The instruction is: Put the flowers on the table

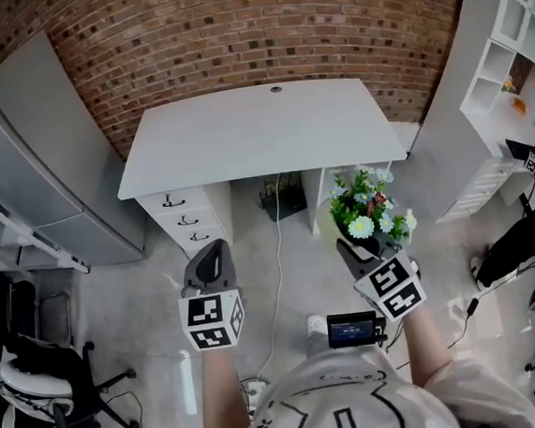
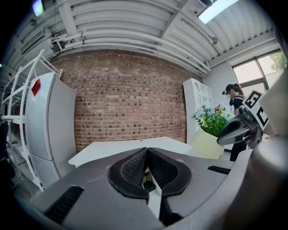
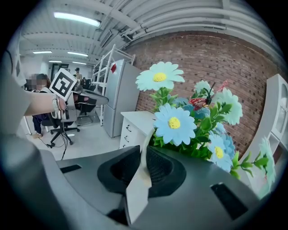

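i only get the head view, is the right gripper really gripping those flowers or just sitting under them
observer: Gripping. In the right gripper view the right gripper is shut on the thin pale rim of the round cream pot that holds the blue and white daisy-like flowers.
operator: and the other hand, anything in it
observer: Nothing. The left gripper view shows the left gripper with its jaws together and nothing between them.
operator: leaves hide the pot for me, is it set down yet
observer: No. In the left gripper view it is held up to the right of the white desk, not standing on it.
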### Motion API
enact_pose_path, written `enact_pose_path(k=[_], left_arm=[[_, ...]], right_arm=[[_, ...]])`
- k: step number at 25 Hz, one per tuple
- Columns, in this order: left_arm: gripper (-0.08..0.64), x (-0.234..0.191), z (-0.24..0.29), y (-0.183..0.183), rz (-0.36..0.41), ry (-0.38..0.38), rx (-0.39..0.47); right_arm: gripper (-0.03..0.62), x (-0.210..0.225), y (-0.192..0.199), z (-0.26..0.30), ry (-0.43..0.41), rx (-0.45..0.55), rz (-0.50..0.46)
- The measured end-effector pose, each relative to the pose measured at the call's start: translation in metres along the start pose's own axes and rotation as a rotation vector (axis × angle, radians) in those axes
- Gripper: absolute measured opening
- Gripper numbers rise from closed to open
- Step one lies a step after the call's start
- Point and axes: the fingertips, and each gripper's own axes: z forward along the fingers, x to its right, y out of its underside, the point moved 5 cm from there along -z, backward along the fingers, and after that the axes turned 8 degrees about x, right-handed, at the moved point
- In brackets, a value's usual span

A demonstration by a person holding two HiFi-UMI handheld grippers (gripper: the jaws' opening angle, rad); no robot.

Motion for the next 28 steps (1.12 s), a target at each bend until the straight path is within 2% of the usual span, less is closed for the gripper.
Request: enact_pose_path(k=[14,20,28], left_arm=[[0.014,0.014,0.147,-0.008,-0.012,-0.030,0.016],[0.014,0.014,0.169,-0.004,0.027,-0.027,0.001],[0.012,-0.022,0.196,0.002,0.032,-0.076,0.003]], right_arm=[[0.044,0.129,0.006,0.082,-0.034,0.025,-0.027],[0.044,0.146,0.009,0.103,-0.050,0.032,-0.024],[0.044,0.160,0.007,0.140,-0.061,0.012,-0.005]])
